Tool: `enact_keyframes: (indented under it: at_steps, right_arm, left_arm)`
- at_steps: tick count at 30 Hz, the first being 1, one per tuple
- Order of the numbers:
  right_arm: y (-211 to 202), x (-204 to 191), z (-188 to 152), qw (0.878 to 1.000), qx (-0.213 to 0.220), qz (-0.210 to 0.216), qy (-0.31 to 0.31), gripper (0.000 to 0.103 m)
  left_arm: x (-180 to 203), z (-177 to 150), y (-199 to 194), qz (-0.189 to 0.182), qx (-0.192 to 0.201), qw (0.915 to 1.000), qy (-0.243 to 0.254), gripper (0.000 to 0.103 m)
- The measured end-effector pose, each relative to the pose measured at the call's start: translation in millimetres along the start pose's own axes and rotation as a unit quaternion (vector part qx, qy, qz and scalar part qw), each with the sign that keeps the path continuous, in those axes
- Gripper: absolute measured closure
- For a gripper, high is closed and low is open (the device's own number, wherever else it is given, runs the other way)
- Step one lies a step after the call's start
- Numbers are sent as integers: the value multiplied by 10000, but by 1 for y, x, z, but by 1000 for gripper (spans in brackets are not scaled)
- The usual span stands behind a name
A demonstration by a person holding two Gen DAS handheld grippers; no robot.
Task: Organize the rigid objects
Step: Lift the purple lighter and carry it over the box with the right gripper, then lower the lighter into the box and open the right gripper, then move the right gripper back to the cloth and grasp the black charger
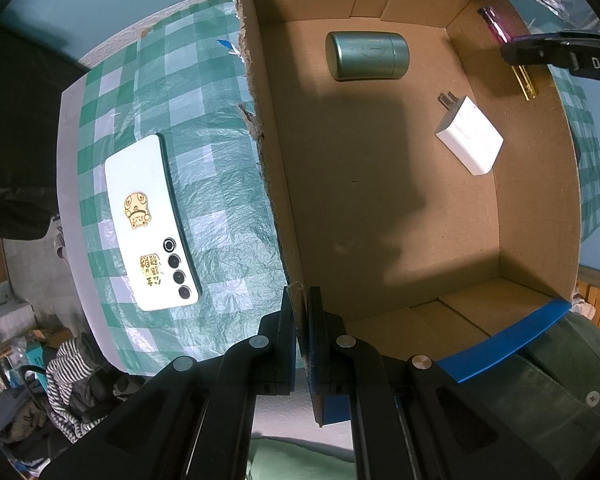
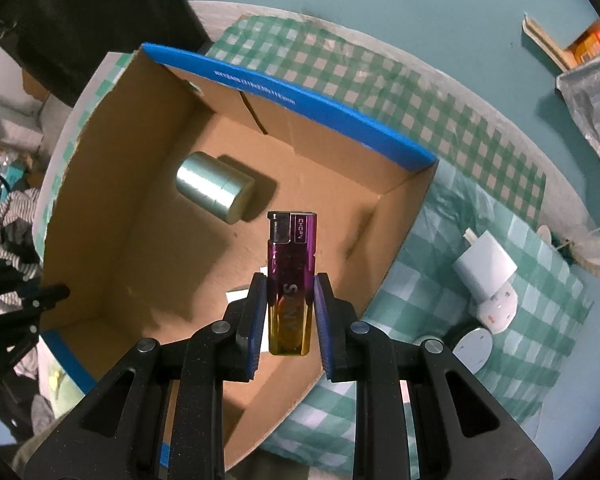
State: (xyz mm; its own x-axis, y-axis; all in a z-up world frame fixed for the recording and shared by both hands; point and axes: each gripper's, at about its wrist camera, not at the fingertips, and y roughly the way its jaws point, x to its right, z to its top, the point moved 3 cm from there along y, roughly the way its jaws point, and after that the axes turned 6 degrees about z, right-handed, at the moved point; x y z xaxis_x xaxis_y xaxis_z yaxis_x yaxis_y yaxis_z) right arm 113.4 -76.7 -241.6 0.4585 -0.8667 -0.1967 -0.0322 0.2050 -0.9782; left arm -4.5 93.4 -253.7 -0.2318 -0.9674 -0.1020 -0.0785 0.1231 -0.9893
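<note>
Checked green tablecloth [image 1: 204, 152]; left tool [image 1: 302, 320] clamped on cardboard box wall [image 1: 276, 184], right tool [image 2: 290, 312] gripping purple lighter [image 2: 291, 280].

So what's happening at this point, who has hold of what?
A person is packing small items into a cardboard box using two handheld grippers. The left gripper is clamped on the box's side wall. The right gripper holds a purple and gold lighter above the open box. A green cylindrical tin and a white charger already lie inside. A white phone is outside on the checked tablecloth.
</note>
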Motion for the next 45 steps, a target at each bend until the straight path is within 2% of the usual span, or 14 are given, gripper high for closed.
enact_keyframes:
  at_steps: [13, 14, 17, 18, 32, 45]
  right_arm:
    - [-1, 5, 0, 9999, 97, -23, 122, 81]
    - [-2, 5, 0, 9999, 100, -28, 118, 80]
    - [-8, 4, 0, 9998, 148, -79, 84, 67]
    - [-12, 3, -1, 9997, 181, -117, 62, 67]
    - [-52, 0, -7, 9988, 452, -164, -14, 66]
    - [-82, 18, -31, 9978, 591, -306, 79, 66]
  left_arm:
    - [0, 0, 1, -24, 1, 10000, 5, 98]
    - [0, 0, 1, -24, -1, 10000, 6, 98]
    - [0, 0, 1, -19, 1, 10000, 8, 98]
    - [0, 0, 1, -17, -1, 10000, 8, 98]
    - [0, 0, 1, -19, -4, 10000, 6, 98]
    - [-1, -1, 1, -18, -5, 10000, 7, 98]
